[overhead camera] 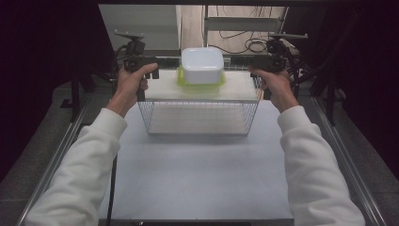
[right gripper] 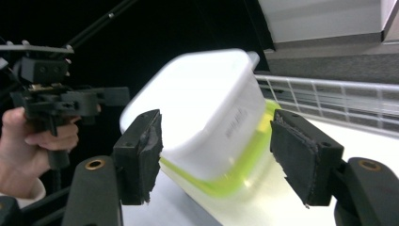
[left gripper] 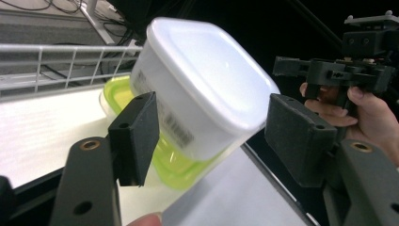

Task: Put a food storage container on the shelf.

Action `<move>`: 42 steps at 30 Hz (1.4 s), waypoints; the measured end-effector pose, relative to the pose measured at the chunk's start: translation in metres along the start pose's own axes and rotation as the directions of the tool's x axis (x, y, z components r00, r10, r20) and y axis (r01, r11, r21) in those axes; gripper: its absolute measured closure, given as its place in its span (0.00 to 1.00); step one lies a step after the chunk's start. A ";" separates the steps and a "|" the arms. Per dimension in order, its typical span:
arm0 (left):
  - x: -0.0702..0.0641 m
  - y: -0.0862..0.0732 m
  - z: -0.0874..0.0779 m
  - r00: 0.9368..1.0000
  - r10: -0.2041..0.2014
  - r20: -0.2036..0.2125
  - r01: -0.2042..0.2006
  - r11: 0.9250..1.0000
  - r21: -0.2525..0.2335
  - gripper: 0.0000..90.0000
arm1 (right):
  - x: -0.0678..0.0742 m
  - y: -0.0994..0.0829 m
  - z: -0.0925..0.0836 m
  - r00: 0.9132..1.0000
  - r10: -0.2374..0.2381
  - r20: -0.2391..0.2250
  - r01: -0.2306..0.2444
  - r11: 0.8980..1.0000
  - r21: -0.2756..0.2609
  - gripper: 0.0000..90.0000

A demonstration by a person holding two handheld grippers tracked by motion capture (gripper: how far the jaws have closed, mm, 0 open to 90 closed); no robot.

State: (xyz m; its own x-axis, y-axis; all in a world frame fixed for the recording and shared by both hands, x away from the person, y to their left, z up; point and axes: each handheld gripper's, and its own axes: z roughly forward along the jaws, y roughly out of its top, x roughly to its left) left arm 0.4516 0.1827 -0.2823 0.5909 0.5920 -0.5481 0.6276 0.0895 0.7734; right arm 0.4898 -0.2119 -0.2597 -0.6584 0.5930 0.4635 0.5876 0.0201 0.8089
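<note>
- White desk [overhead camera: 197, 174] with a matte top carries everything; on it stands a white wire-mesh rack [overhead camera: 200, 117] with a pale flat shelf board on top.
- On that shelf, toward its far edge and about midway along it, sits the white square plastic container [overhead camera: 203, 65], resting upside down on its lime-green lid [overhead camera: 181, 79].
- The person's two hands flank the rack, each just outside a shelf end; the left tongs [overhead camera: 143, 66] and the right tongs [overhead camera: 259, 63] both point inward at the container.
- Both tongs stand wide, pads clear of the plastic, with nothing gripped; each gripper view frames the container between the jaws but farther off.
- Judged from this, the container has been set down and released. To finish well, the hands should draw straight outward, keeping the jaws spread so no pad catches a wall or nudges the container off the shelf edge.
</note>
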 end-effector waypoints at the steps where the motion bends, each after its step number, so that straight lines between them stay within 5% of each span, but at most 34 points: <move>1: -0.001 -0.003 -0.002 1.000 0.009 -0.007 -0.009 1.000 -0.001 0.38 | -0.001 -0.003 -0.003 1.000 -0.005 0.000 0.005 1.000 -0.001 0.36; 11: -0.005 -0.038 -0.019 0.995 0.088 -0.039 -0.088 0.996 0.000 0.36 | 0.007 -0.035 -0.027 0.995 -0.096 0.014 0.096 0.995 0.012 0.34; 19: -0.015 -0.092 -0.039 0.987 0.149 -0.063 -0.147 0.989 0.033 0.35 | 0.021 -0.080 -0.053 0.982 -0.185 0.035 0.185 0.983 0.011 0.33; 25: -0.019 -0.141 -0.045 0.977 0.192 -0.088 -0.184 0.979 0.089 0.34 | 0.019 -0.129 -0.067 0.974 -0.218 0.063 0.217 0.976 0.027 0.30; 29: -0.014 -0.180 -0.044 0.977 0.186 -0.102 -0.171 0.975 0.140 0.33 | 0.011 -0.168 -0.075 0.973 -0.215 0.079 0.211 0.976 0.058 0.29; 34: -0.008 -0.211 -0.037 0.970 0.210 -0.125 -0.181 0.960 0.213 0.32 | -0.002 -0.214 -0.071 0.976 -0.194 0.104 0.179 0.974 0.138 0.29; 40: -0.002 -0.217 -0.037 0.980 0.162 -0.112 -0.138 0.972 0.192 0.31 | -0.009 -0.227 -0.063 0.978 -0.179 0.109 0.161 0.974 0.162 0.26; 42: 0.001 -0.220 -0.038 0.978 0.162 -0.133 -0.134 0.971 0.196 0.31 | -0.007 -0.227 -0.063 0.976 -0.188 0.114 0.169 0.973 0.155 0.25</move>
State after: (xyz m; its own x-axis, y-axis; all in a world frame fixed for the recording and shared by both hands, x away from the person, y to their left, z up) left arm 0.2951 0.1940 -0.4410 0.6116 0.7002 -0.3683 0.6299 -0.1494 0.7621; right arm 0.3317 -0.2717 -0.4239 -0.6991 0.6665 0.2590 0.5332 0.2445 0.8099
